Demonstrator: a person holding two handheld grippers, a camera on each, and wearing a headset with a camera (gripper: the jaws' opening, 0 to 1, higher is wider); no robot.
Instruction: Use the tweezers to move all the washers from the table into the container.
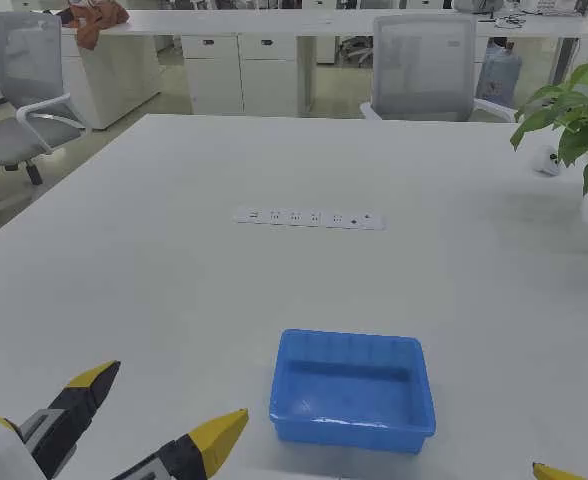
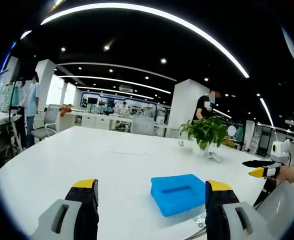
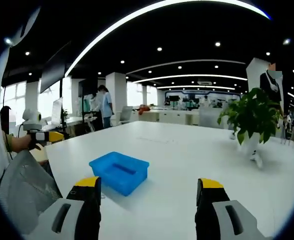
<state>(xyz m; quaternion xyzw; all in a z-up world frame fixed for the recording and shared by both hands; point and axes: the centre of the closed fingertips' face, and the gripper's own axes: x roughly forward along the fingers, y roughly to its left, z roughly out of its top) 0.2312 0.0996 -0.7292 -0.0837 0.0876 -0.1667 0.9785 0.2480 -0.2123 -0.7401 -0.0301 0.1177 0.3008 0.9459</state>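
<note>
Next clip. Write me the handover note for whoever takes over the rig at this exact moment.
Left gripper: open, empty, above the table.
Right gripper: open, empty.
Blue container: on the table, looks empty.
Washers: a few small ones on the table close beside the container.
Done: nothing so far; neither gripper holds tweezers.
Left: take up the tweezers, then move every washer into the container.

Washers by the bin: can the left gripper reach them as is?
Probably yes: the washers lie on bare table beside the bin, just ahead of the left gripper's open fingers, nothing between.
</note>
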